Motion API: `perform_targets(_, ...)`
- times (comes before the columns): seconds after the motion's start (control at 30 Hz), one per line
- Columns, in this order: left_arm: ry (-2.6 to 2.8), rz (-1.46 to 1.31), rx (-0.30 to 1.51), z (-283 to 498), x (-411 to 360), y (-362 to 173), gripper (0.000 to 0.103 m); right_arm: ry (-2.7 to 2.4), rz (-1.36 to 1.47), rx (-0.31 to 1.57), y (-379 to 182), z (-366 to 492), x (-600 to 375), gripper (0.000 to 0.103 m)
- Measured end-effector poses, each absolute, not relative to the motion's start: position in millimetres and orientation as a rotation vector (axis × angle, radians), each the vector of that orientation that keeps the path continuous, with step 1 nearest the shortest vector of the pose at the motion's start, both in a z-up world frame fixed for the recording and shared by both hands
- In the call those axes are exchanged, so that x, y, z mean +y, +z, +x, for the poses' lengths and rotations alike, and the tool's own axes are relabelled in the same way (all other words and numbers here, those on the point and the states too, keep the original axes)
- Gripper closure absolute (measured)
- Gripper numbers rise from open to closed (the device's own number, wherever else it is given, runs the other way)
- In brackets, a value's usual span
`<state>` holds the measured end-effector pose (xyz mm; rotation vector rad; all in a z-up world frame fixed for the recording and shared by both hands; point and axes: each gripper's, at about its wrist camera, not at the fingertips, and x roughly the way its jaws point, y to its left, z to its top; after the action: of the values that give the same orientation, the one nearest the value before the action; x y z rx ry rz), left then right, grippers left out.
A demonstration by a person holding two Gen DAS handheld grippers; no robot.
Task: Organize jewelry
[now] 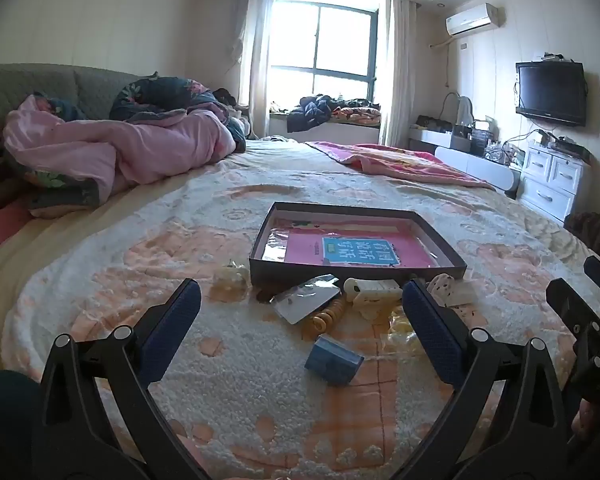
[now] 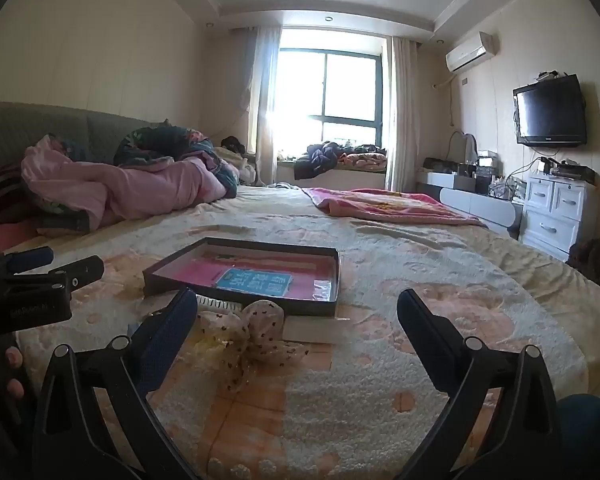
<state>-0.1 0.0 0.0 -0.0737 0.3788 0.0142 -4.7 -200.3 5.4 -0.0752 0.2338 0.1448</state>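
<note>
A shallow dark box (image 1: 357, 269) with a pink and blue card inside lies on the bed; it also shows in the right wrist view (image 2: 244, 298). In front of it lie a small blue box (image 1: 333, 361), a yellow coiled hair tie (image 1: 328, 316), a clear packet (image 1: 305, 299), a white hair clip (image 1: 373, 289) and a cream item (image 1: 232, 276). A dotted fabric bow (image 2: 256, 330) lies by the box's near edge. My left gripper (image 1: 300, 316) is open and empty above these items. My right gripper (image 2: 296, 316) is open and empty, just right of the bow.
A fluffy cream and orange blanket (image 1: 240, 380) covers the bed. A pink quilt heap (image 1: 112, 148) lies at the back left and a pink blanket (image 1: 399, 164) at the back right. White drawers (image 1: 551, 180) stand to the right.
</note>
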Motion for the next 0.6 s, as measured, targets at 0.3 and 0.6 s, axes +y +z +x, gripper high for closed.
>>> perform_targets(0.3,0.014,-0.070,0.384,0.3,-0.3,0.0,0.010,0.141,-0.078,0.240,5.3,-3.7,-200.4,0.006)
perform_targets(0.6,0.008,-0.072,0.391,0.8,-2.9,1.3,0.010,0.144,-0.080,0.237,5.6,-4.5,-200.1,0.006)
